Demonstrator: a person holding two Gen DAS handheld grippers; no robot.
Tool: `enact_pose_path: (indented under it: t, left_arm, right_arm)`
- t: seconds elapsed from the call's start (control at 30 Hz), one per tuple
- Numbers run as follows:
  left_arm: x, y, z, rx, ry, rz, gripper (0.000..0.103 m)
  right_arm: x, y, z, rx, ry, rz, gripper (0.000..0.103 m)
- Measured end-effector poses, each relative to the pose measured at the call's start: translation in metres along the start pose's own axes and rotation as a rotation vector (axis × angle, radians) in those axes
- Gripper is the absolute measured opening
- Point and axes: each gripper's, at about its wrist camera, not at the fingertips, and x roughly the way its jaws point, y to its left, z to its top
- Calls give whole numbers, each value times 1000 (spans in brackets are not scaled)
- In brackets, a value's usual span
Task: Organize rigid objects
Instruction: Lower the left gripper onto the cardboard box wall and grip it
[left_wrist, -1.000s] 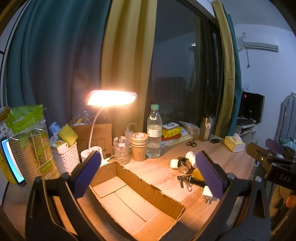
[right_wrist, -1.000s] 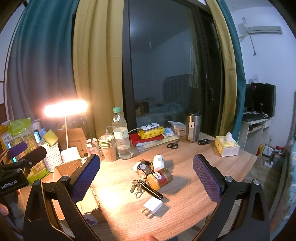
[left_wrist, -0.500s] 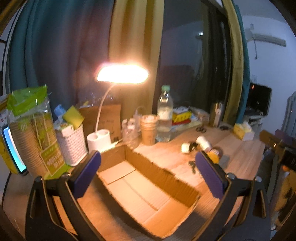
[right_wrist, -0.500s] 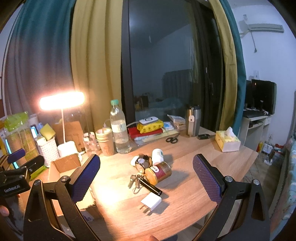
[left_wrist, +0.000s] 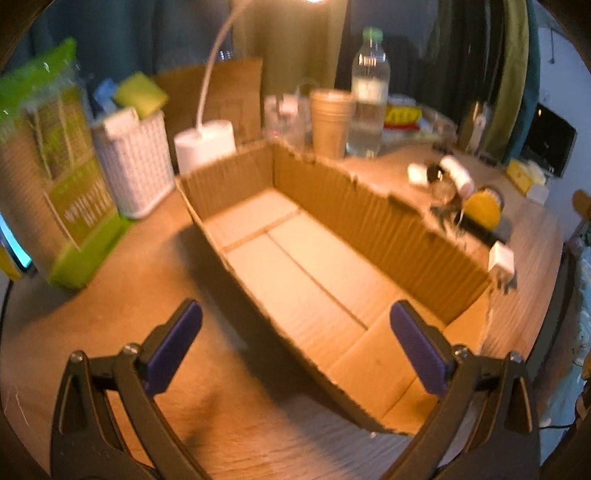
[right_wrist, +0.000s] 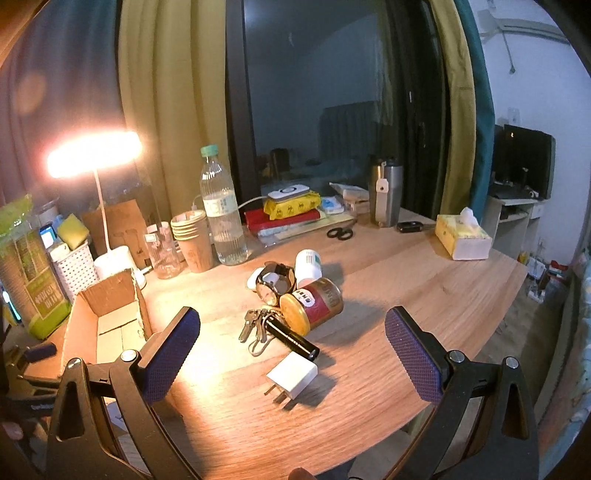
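Tilted down since the earlier frame, the left wrist view now looks into one cardboard box (left_wrist: 317, 266) instead of across the table toward the window; the picture is blurred. Left gripper (left_wrist: 295, 347) hangs with its two fingers spread wide and nothing between them, above the box's near long wall. Beyond the far wall, toward the table's right edge, lie the loose things: one white charger (left_wrist: 501, 257) just beside the wall, one jar with a yellow lid (left_wrist: 482, 212), two white bottles and a watch, too smeared to separate well. Along the back edge stand one white basket (left_wrist: 135, 166), one lamp base (left_wrist: 205, 142), one stack of paper cups (left_wrist: 330, 122) and one water bottle (left_wrist: 369, 96); a green pack of cups (left_wrist: 55, 166) stands at the left edge.

From the right wrist view, little has changed. Right gripper (right_wrist: 291, 354) has its fingers wide apart and empty, over the table's near edge. One white charger (right_wrist: 291, 376) lies just ahead between the fingers, prongs toward the camera. Behind it one black flashlight (right_wrist: 291, 336) rests against one bunch of keys (right_wrist: 255, 325) and touches the jar (right_wrist: 312, 302), which lies on its side. One watch (right_wrist: 275, 282) and two white bottles (right_wrist: 308, 264) sit behind that. The box (right_wrist: 107, 317) is at the left, with part of the left gripper visible at the left edge. One pair of scissors (right_wrist: 340, 232), one steel mug (right_wrist: 386, 195) and one tissue box (right_wrist: 463, 240) stand well apart, toward the back and right edges.
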Motion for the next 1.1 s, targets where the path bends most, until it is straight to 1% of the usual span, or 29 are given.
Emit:
enact_pose_path:
  t: [0.07, 0.13, 0.17, 0.23, 0.27, 0.3, 0.33, 0.37, 0.4, 0.43, 0.53, 0.57, 0.63, 0.67, 0.8, 0.87, 0.93, 0.97, 1.03, 1.07, 1.1]
  left_arm:
    - [12, -5, -3, 18, 52, -16, 102]
    - [18, -6, -4, 3, 81, -56, 99]
    - [20, -7, -2, 3, 87, -59, 90]
    - [22, -9, 2, 6, 90, -74, 85]
    - [23, -11, 4, 14, 90, -86, 77]
    - [23, -12, 7, 21, 92, -99, 67]
    - [23, -13, 9, 31, 96, -118, 61]
    - [24, -14, 13, 46, 102, -134, 52]
    - [24, -15, 15, 66, 107, -146, 45]
    - [24, -15, 18, 90, 111, -152, 43]
    - [20, -11, 20, 150, 112, -130, 43]
    - [20, -8, 21, 160, 127, -132, 43]
    - [20, -1, 25, 160, 151, -139, 43]
    - [18, 2, 28, 156, 151, -140, 44]
    - [21, 3, 43, 141, 119, -150, 45]
    - [32, -6, 43, 168, 122, -146, 45]
    - [47, -11, 37, 181, 156, -151, 44]
    - [53, -12, 34, 176, 173, -155, 42]
    - [61, -8, 31, 148, 177, -163, 29]
    - [64, -7, 32, 149, 173, -160, 17]
    - [66, -7, 34, 145, 170, -167, 15]
  right_arm:
    - [3, -1, -2, 0, 9, 1, 102]
    - [5, -2, -3, 1, 14, 0, 102]
    - [6, -3, -3, 0, 14, -1, 102]
    - [6, -6, -4, 4, 16, -10, 102]
    - [7, -9, -4, 10, 17, -15, 102]
    - [8, -12, -5, 16, 20, -20, 102]
    - [10, -15, -6, 22, 24, -28, 102]
    - [12, -18, -7, 28, 31, -34, 102]
    - [16, -21, -9, 36, 38, -40, 102]
    - [18, -24, -10, 42, 46, -43, 102]
    - [24, -30, -13, 50, 61, -52, 102]
    - [27, -31, -14, 52, 67, -54, 102]
    - [33, -32, -17, 54, 78, -59, 102]
    - [36, -32, -19, 52, 85, -60, 102]
    - [49, -30, -25, 45, 115, -59, 102]
    - [57, -28, -28, 34, 133, -58, 102]
    - [64, -26, -30, 22, 139, -56, 102]
    - [67, -27, -31, 22, 144, -50, 100]
    - [73, -29, -35, 27, 162, -42, 97]
    - [75, -31, -36, 35, 170, -46, 97]
    - [76, -32, -36, 40, 175, -44, 97]
